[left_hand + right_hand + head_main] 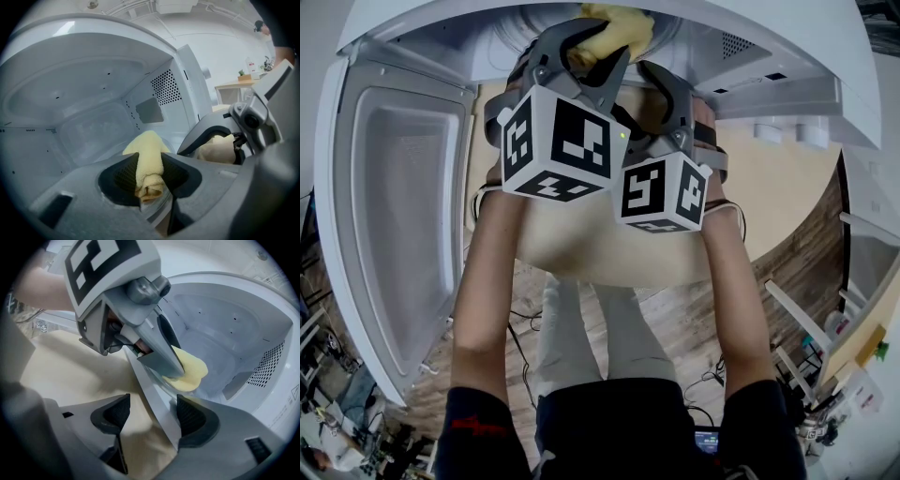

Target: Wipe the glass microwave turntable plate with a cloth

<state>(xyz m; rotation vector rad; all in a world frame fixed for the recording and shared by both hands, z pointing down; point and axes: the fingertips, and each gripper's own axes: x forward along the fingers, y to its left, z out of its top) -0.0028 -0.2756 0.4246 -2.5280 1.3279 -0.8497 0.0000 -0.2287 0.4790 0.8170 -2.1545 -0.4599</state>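
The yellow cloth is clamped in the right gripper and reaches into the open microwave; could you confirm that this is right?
Not quite: the yellow cloth is clamped in the left gripper, as the left gripper view shows; the right gripper has its jaws apart. The cloth does reach into the open microwave.

Both forearms (492, 281) stretched forward side by side; left hand-held gripper (149, 180) clamped on cloth (150, 152); right hand-held gripper (152, 416) jaws apart.

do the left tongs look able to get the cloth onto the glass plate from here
Probably yes. The microwave door is swung open, the left tongs, shut on the yellow cloth, are at the cavity mouth, and nothing shows between cloth and glass plate.
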